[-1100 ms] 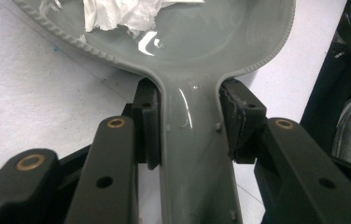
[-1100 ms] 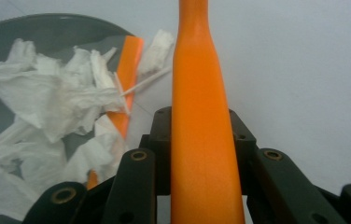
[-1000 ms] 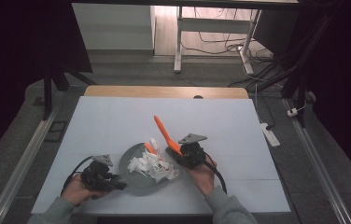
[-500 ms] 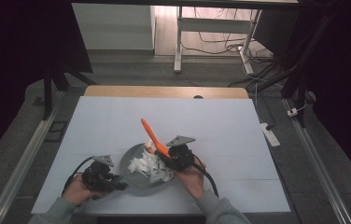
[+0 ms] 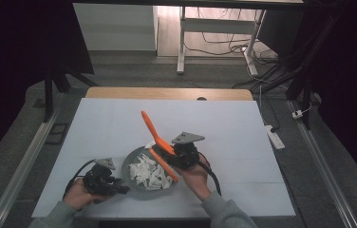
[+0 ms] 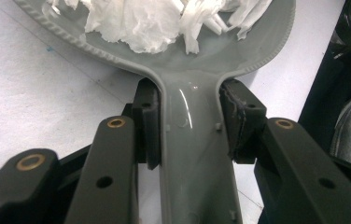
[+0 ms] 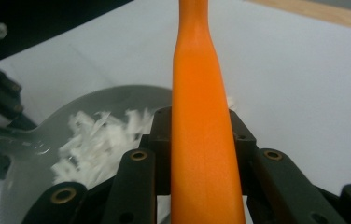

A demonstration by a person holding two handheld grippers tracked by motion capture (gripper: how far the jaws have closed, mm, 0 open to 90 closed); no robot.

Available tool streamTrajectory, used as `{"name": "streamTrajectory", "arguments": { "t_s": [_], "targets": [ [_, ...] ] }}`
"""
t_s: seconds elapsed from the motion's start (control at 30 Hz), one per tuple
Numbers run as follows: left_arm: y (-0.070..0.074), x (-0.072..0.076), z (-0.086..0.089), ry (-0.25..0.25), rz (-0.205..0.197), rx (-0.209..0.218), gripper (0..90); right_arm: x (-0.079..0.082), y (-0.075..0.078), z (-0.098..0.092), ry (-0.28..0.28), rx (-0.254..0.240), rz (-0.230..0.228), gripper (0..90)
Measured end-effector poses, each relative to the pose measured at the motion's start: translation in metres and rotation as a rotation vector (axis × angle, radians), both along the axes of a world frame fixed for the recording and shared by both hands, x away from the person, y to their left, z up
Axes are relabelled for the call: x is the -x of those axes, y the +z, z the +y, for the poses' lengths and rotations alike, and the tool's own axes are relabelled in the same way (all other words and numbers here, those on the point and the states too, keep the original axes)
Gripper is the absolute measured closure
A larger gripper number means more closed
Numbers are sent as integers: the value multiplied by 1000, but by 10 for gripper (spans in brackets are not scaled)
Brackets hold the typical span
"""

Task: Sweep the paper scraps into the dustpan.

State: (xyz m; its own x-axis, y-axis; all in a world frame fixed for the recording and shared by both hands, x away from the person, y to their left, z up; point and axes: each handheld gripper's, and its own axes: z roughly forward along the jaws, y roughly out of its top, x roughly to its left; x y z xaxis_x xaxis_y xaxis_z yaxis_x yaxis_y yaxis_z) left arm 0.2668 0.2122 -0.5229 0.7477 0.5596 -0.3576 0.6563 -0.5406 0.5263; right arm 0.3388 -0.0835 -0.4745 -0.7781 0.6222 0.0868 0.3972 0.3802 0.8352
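A grey dustpan (image 5: 141, 172) holding torn white paper scraps (image 5: 149, 173) is sitting near the front of the white table (image 5: 224, 123). Your left gripper (image 6: 190, 126) is clamping its handle. Your right gripper (image 7: 200, 140) is gripping an orange brush (image 5: 157, 142), tilted above the dustpan's right rim.

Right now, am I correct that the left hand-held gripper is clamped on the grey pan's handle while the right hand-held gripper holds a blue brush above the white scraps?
Nearly: the brush is orange, not blue. The right gripper view shows the right hand-held gripper shut on the orange brush. The rest stands: the left hand-held gripper is clamped on the grey pan's handle, and the white scraps lie in the pan.
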Motion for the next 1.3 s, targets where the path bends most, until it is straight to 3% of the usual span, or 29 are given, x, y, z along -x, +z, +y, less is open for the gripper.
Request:
{"name": "streamTrajectory", "arguments": {
  "t_s": [0.27,0.53,0.87,1.07,1.3],
  "targets": [
    [0,0,4,29,3,6,613,-29,-5,-10,-39,18,-32,700],
    [0,2,12,52,9,17,613,-63,-15,2,-23,51,-38,700],
    [0,0,19,87,17,23,613,-90,-28,16,-24,97,-14,700],
    [0,-2,18,88,19,25,613,-96,-35,31,19,133,5,701],
    [0,-2,17,89,20,23,613,-81,-34,41,82,182,-16,700]
  ]
}}
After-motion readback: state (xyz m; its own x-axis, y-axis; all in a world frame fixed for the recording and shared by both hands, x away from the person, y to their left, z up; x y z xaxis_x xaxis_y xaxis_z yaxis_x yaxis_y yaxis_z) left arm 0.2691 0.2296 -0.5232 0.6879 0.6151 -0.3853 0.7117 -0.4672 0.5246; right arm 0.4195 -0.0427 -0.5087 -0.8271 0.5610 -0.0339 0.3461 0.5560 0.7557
